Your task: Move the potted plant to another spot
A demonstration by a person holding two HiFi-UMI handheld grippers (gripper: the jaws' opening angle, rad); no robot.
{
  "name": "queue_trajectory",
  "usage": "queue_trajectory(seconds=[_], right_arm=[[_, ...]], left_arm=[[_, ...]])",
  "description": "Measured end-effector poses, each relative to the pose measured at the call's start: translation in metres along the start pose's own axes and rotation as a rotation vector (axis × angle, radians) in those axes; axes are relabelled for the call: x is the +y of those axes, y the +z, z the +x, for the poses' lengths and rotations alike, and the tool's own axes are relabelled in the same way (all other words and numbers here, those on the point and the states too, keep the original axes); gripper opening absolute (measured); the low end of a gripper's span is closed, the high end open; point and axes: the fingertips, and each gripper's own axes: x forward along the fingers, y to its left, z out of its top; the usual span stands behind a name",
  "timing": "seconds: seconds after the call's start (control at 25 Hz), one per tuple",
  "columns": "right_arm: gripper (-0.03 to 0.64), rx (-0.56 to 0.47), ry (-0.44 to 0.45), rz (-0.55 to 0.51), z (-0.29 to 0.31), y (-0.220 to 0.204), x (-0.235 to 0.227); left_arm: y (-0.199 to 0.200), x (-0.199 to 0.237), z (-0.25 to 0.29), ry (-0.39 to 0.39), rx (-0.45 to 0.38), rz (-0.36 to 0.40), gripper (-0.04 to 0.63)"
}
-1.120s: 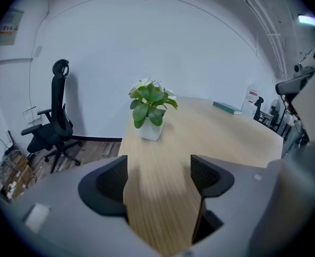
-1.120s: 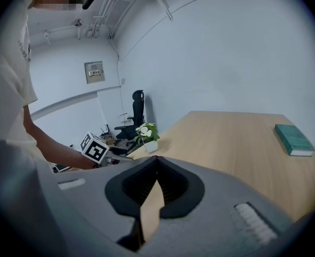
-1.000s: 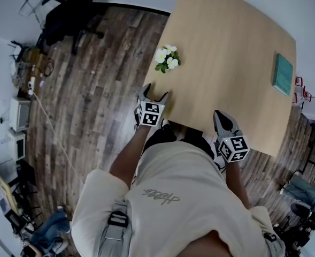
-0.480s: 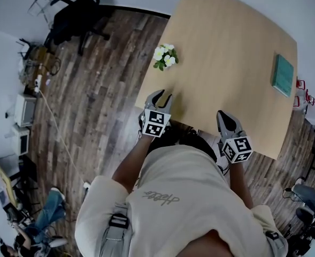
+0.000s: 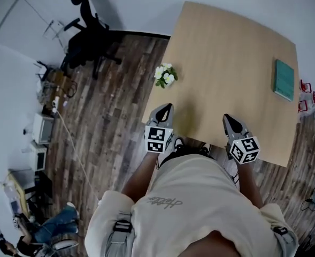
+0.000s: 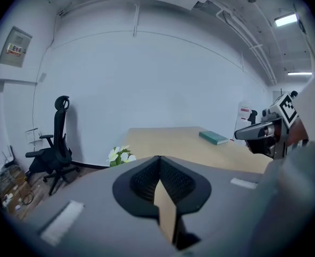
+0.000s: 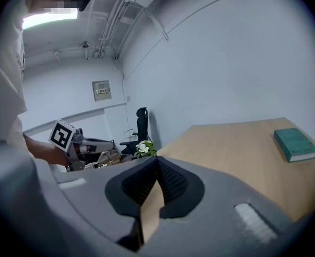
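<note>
Weight should be no trouble: the potted plant (image 5: 165, 75) is a small tuft of white blooms and green leaves, and I judge it light enough for one gripper. It stands on the table (image 5: 232, 63) ahead of the left gripper (image 5: 165, 110) and a little to that gripper's left, close to the table's left edge. From the right gripper (image 5: 229, 121) it is well off to the left and further ahead.

Leaves and petals are soft and would crush or tear, so they are no place to grip. The pot below them is the stiff part and the place to take hold, low on its wall and from the side. From above, the foliage hides the pot, so I cannot tell whether its surface is smooth or slippery. A top-heavy tilt is the likely risk, so it should be kept upright.

Both tools are empty. The left gripper's jaws have just been closing and now meet tip to tip with nothing between them. The right gripper's jaws are likewise pressed together on nothing. Whichever gripper goes for the pot must spread its jaws first. A green book (image 5: 284, 80) lies ahead of the right gripper and to its right, well apart from the plant.
</note>
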Motion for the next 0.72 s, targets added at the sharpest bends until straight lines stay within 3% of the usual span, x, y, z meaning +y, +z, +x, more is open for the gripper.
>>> queue_trajectory(seconds=[0.2, 0.44, 0.72], right_arm=[[0.003, -0.130, -0.059, -0.028, -0.014, 0.026, -0.012], [0.003, -0.190, -0.115, -0.184, -0.032, 0.050, -0.037], [0.002, -0.310, -0.217, -0.211, -0.067, 0.107, -0.088]], left_arm=[[0.045, -0.007, -0.013, -0.047, -0.076, -0.039, 0.017], [0.107, -0.023, -0.014, -0.119, -0.179, 0.032, 0.017], [0.174, -0.044, -0.009, -0.175, -0.298, 0.138, 0.017]])
